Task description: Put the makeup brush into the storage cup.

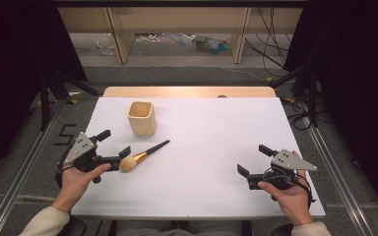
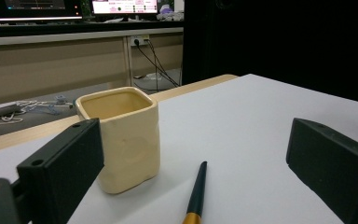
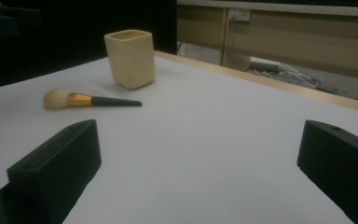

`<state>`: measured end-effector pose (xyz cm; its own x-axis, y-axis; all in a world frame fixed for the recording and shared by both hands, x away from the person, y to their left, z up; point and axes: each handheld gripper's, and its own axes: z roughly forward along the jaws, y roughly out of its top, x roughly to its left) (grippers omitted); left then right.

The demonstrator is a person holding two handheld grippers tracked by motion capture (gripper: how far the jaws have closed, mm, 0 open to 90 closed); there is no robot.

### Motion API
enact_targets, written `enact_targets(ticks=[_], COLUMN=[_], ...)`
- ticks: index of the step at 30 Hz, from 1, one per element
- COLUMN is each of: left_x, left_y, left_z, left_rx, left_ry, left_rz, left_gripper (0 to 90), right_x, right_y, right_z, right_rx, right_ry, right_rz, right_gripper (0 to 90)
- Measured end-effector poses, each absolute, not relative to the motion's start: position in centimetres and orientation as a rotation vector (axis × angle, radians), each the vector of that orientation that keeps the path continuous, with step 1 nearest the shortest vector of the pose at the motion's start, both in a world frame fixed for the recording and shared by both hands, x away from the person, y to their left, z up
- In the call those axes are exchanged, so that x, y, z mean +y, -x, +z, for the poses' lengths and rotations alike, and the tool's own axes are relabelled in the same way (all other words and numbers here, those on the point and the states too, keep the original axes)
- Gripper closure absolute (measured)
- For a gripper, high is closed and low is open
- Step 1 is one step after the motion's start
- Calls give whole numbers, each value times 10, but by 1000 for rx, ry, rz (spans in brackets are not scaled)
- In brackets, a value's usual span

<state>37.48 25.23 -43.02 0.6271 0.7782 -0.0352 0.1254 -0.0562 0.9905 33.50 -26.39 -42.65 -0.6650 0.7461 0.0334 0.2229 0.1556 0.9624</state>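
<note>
Overhead light fell evenly on the white rectangular tabletop (image 1: 202, 147); surroundings were dark, gripper views dim, slightly soft.

A brush (image 1: 142, 156) lies on the table (image 1: 211, 147), just before the cup (image 1: 141, 118).

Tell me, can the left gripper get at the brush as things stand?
Probably yes. The left gripper is open and right beside the brush, which lies flat on the table with its handle running out between the jaws in the left gripper view. The cup stands behind, apart from it.
</note>
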Motion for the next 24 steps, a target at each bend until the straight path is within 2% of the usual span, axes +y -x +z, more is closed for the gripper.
enact_targets(ticks=[24], left_x=[235], left_y=[-396], left_z=[-432], left_rx=[779], left_ry=[-1587], left_rz=[612], left_gripper=[48], right_x=[-264], right_y=[-335], right_z=[-426], right_rx=[1967], right_ry=[-923], right_rz=[1502], right_gripper=[5])
